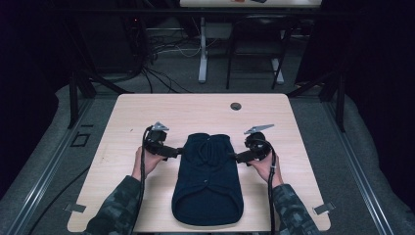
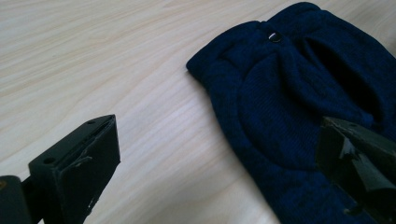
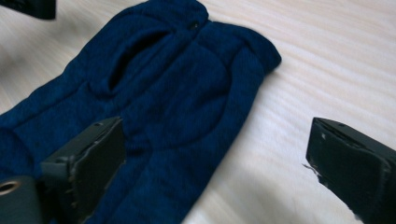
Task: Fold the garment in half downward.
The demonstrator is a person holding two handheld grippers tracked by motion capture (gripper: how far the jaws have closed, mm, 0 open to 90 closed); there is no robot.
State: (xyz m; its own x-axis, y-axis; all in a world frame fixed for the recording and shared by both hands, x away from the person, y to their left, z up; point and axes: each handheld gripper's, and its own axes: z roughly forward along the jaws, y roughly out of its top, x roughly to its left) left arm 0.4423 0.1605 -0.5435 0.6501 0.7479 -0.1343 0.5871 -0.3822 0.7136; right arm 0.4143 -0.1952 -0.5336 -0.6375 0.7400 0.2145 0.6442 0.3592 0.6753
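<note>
one navy knit garment | soft, ribbed | pale woodgrain table

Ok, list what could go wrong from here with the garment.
1. Both grippers, left and right, stand open beside the garment; a shallow pinch may catch only the top layer.
2. Uneven pulls could skew the fold.
3. The garment's near hem lies close to the table edge and might slide off.

One navy knitted garment lies on one light wooden table. Two handheld grippers — left gripper and right gripper — each with two black jaws. One round hole in the tabletop; at least one snap button on the garment — possibly more.
</note>
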